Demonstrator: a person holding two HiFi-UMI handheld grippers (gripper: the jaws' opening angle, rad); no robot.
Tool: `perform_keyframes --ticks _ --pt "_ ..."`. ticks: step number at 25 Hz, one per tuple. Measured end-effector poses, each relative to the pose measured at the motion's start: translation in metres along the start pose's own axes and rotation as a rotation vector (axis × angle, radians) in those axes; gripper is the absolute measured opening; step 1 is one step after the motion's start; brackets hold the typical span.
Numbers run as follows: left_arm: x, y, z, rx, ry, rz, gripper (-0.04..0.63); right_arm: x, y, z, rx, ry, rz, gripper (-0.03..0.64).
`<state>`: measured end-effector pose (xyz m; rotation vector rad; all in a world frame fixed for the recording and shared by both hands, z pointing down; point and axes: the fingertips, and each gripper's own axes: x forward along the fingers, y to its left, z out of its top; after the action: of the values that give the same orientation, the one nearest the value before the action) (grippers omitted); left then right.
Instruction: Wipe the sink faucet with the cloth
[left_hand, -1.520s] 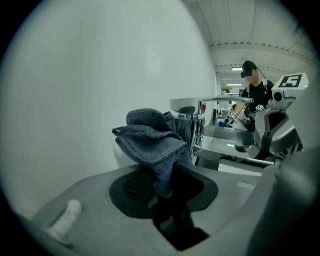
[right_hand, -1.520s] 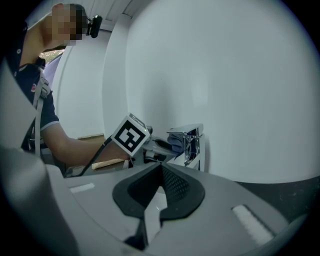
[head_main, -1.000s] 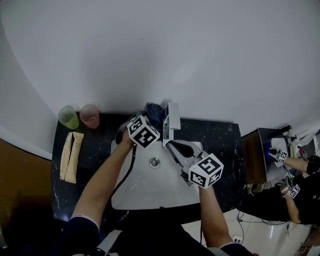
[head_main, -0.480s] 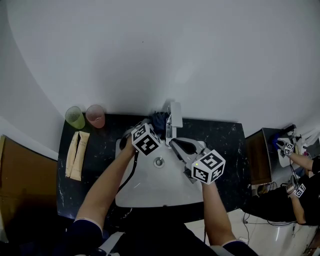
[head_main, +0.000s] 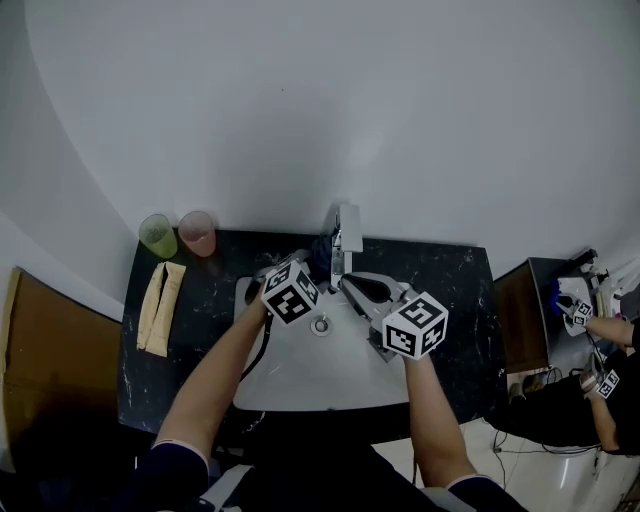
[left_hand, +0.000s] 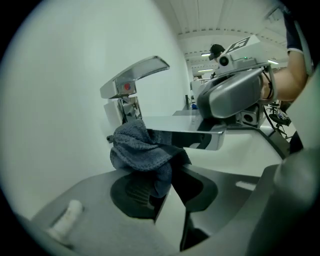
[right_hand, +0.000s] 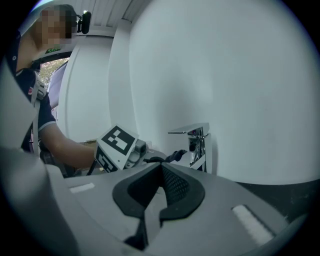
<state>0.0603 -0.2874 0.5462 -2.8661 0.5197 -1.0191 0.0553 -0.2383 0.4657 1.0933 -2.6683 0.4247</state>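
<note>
1. Two grippers work over the white ceramic sink (head_main: 300, 385). The left gripper (left_hand: 167, 185) has slid from the sink's back edge forward along the chrome lever faucet (left_hand: 132, 77), suggesting a wiping stroke is under way.
2. Its jaws, partly closed, pinch the crumpled dark-blue cloth (left_hand: 140, 150) against the spout. The right gripper (right_hand: 157, 192) hovers near the sink's right edge, closed and empty.

A black stone counter (head_main: 450, 290) veined with white carries everything. A white rectangular sink basin (head_main: 300, 385) is set into its middle and reaches close to the front edge, with a round metal drain (head_main: 320, 325) in its floor. A chrome square-bodied faucet (head_main: 347, 238) stands at the back edge. In the back-left corner stand a translucent green cup (head_main: 157, 236) and a translucent pink cup (head_main: 198, 233) (the green one nearer the corner). Just in front of them, along the left edge, lies a long beige folded piece (head_main: 160, 308), its material unclear.
</note>
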Motion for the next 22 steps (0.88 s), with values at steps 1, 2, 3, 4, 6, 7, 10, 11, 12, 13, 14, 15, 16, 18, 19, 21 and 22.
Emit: perform_keyframes --ticks 1,2,3,4,6,7,10,11,12,13,14,15,16,18,19,21,22 --pt "-0.001 -0.004 0.002 0.008 -0.008 -0.009 0.109 0.0 0.0 0.0 0.002 0.0 0.005 0.005" --pt "-0.002 -0.009 0.003 0.014 -0.013 -0.019 0.109 -0.001 0.0 0.0 0.002 0.0 0.008 0.005" --pt "-0.003 -0.013 0.003 0.018 -0.015 -0.028 0.109 -0.001 0.0 0.0 0.002 0.0 0.011 0.005" --pt "-0.004 -0.017 0.003 0.019 -0.017 -0.037 0.109 0.0 -0.001 0.001 0.002 0.001 0.013 0.005" --pt "-0.007 -0.025 0.002 0.017 -0.019 -0.051 0.109 0.001 -0.001 0.001 -0.001 0.002 0.011 0.005" --pt "-0.009 -0.029 0.001 0.012 -0.021 -0.056 0.109 0.001 -0.001 0.001 -0.004 0.003 0.008 0.005" --pt "-0.017 -0.037 -0.001 -0.021 -0.026 -0.058 0.109 0.0 0.0 0.001 -0.017 0.006 -0.02 0.005" --pt "-0.02 -0.038 -0.001 -0.03 -0.025 -0.054 0.11 0.0 0.0 0.001 -0.023 0.006 -0.029 0.005" --pt "-0.024 -0.04 -0.001 -0.038 -0.023 -0.051 0.11 0.0 0.002 0.003 -0.028 0.003 -0.032 0.005" --pt "-0.028 -0.042 -0.002 -0.049 -0.022 -0.047 0.11 -0.001 0.005 0.004 -0.034 -0.001 -0.029 0.005" --pt "-0.031 -0.044 -0.002 -0.063 -0.022 -0.043 0.11 -0.001 0.008 0.007 -0.042 -0.006 -0.025 0.005" --pt "-0.034 -0.046 -0.003 -0.082 -0.021 -0.039 0.11 -0.002 0.011 0.009 -0.05 -0.012 -0.02 0.005" --pt "-0.038 -0.048 -0.004 -0.104 -0.021 -0.033 0.11 -0.004 0.015 0.011 -0.057 -0.019 -0.017 0.005" --pt "-0.048 -0.051 -0.004 -0.139 -0.029 -0.014 0.11 -0.008 0.02 0.016 -0.066 -0.037 -0.013 0.005" --pt "-0.054 -0.053 -0.003 -0.152 -0.036 -0.004 0.11 -0.01 0.022 0.019 -0.068 -0.047 -0.013 0.005" --pt "-0.065 -0.057 -0.001 -0.18 -0.05 0.018 0.11 -0.015 0.025 0.023 -0.068 -0.067 -0.019 0.005" --pt "-0.07 -0.058 -0.001 -0.195 -0.056 0.031 0.11 -0.017 0.026 0.025 -0.067 -0.078 -0.023 0.005"
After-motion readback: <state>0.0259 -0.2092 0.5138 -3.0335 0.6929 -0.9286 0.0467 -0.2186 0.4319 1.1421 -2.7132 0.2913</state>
